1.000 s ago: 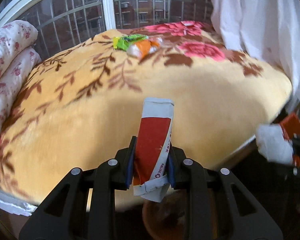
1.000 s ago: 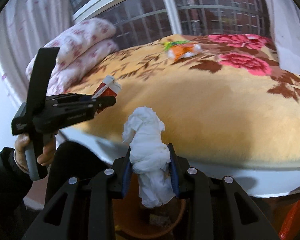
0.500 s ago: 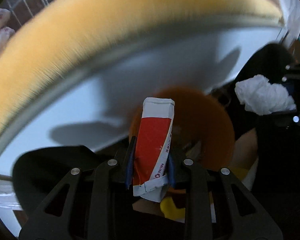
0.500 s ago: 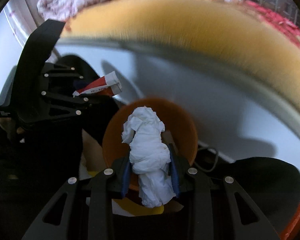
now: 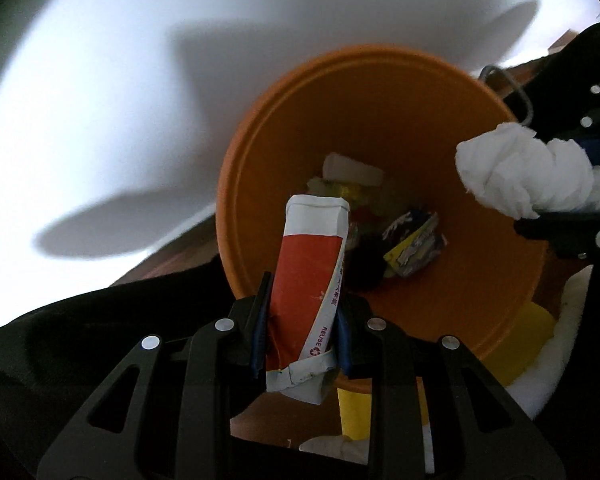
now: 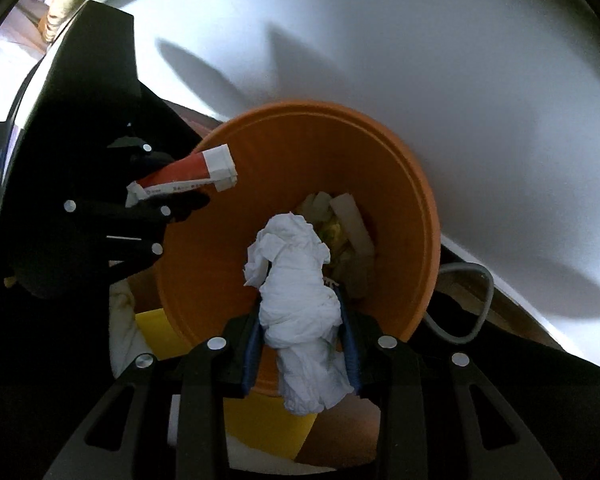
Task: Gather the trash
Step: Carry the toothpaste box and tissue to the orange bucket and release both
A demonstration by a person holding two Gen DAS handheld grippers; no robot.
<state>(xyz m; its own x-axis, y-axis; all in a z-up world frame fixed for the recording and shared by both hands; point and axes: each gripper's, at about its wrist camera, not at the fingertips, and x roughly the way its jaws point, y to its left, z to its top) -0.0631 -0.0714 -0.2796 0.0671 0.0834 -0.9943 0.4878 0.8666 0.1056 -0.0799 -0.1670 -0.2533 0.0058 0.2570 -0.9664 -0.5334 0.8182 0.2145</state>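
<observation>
Trash poised over orange bin, not dropped yet.
Left tongs clamp red carton; right tongs clamp tissue wad; other scraps already inside.

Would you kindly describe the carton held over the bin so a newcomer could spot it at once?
Find the round orange bin beside the white panel. Over its near rim, the left gripper clamps a flattened carton. Unlike the crumpled white tissue in the right gripper, it is red with white ends and small printed text.
</observation>
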